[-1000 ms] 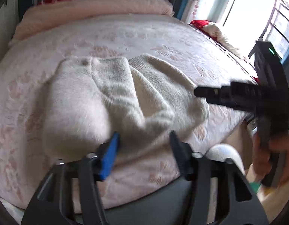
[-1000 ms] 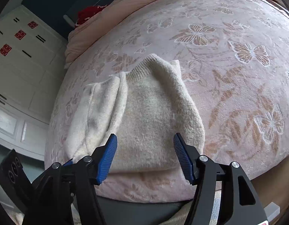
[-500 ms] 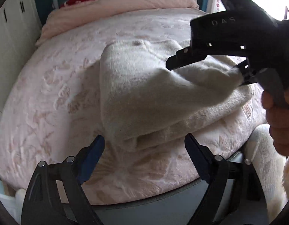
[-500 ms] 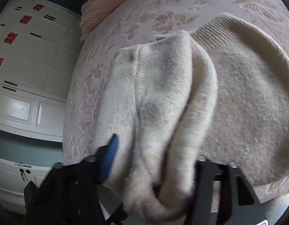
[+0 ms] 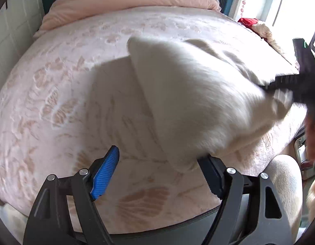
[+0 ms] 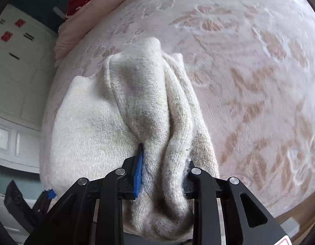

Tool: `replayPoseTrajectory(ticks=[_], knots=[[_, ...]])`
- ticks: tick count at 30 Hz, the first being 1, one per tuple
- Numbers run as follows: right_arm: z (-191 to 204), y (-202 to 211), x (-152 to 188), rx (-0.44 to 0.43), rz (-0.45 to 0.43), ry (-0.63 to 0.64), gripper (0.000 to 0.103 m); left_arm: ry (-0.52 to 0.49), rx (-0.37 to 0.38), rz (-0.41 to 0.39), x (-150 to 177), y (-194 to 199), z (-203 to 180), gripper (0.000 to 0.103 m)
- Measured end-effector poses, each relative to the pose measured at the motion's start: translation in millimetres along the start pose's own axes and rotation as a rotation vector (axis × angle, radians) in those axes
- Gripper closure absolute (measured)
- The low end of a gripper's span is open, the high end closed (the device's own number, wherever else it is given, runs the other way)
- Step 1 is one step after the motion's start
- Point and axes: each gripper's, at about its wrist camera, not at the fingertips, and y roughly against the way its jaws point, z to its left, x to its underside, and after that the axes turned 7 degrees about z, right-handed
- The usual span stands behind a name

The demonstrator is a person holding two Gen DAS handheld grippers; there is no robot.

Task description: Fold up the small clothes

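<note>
Your right gripper [image 6: 163,173] has a thick bunched fold of the cream sweater [image 6: 108,122] pinched btwn its pads, jaws narrow and easing apart slightly w/ the knit still pressed on both sides. Your left gripper [image 5: 157,175] stands wide, jaws closing a bit, nothing clamped; the sweater's lower corner hangs just by its right finger, blue pad on the other side clear of cloth. The sweater is lifted at the right-gripper end, rest draped over the pink patterned bedspread [image 5: 55,102]. Beyond: rolled pink quilt [image 5: 126,2] at the bed's head, white cupboards [image 6: 16,77] at left.
</note>
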Motion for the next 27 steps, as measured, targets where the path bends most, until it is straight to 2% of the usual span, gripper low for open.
replayPoseTrajectory(ticks=[1,3,6,9,10,12,14,15,17,18,22,23,25,26,27], knots=[[-2.7,7.5,4.6,-0.053,-0.036,-0.008,0.074,0.010,-0.004,0.008,-0.5,-1.5,-0.8,0.028],[4.0,18.0,7.7,-0.059,-0.069,0.010,0.058,0.039,-0.003,0.012,-1.2,-3.1,2.8,0.028],[18.7,26.6,-2.9,-0.007,-0.092,0.067,0.049,0.072,0.010,0.017,-3.2,-3.2,7.3,0.029],[31.3,43.8,-18.1,0.143,-0.188,0.117,0.043,0.080,0.009,0.027,-5.0,-4.8,9.4,0.032],[34.7,48.2,-25.1,0.145,-0.211,0.126,0.042,0.079,-0.001,0.029,-4.0,-3.5,7.2,0.032],[40.0,41.2,-36.9,0.112,-0.177,0.135,0.040,0.077,-0.020,0.038,-2.7,-6.4,7.2,0.032],[41.2,10.0,-43.4,0.087,-0.078,0.146,0.040,0.084,-0.029,0.052,-2.0,-10.5,8.7,0.032],[38.2,-6.9,-46.0,0.083,-0.032,0.138,0.051,0.095,-0.036,0.060,-1.3,-12.4,9.3,0.032],[36.4,-25.5,-41.0,0.058,-0.006,0.140,0.087,0.106,-0.031,0.073,-0.9,-15.6,11.7,0.032],[39.2,-15.5,-39.5,0.043,-0.048,0.139,0.091,0.109,-0.032,0.077,-0.7,-16.2,12.6,0.032],[47.1,41.9,-31.3,-0.011,-0.230,0.157,0.092,0.087,-0.038,0.078,0.2,-16.9,12.1,0.031],[38.5,33.8,-37.1,0.012,-0.209,0.143,0.090,0.085,-0.036,0.076,0.3,-17.5,11.7,0.031],[15.8,-11.5,-44.9,0.126,-0.052,0.134,0.089,0.083,-0.014,0.084,-0.3,-18.9,9.5,0.032],[9.9,-21.7,-41.7,0.142,-0.029,0.135,0.089,0.078,0.008,0.085,-0.5,-17.0,8.3,0.033],[9.7,-12.9,-36.3,0.125,-0.071,0.132,0.087,0.070,0.042,0.076,0.2,-10.7,7.9,0.033]])
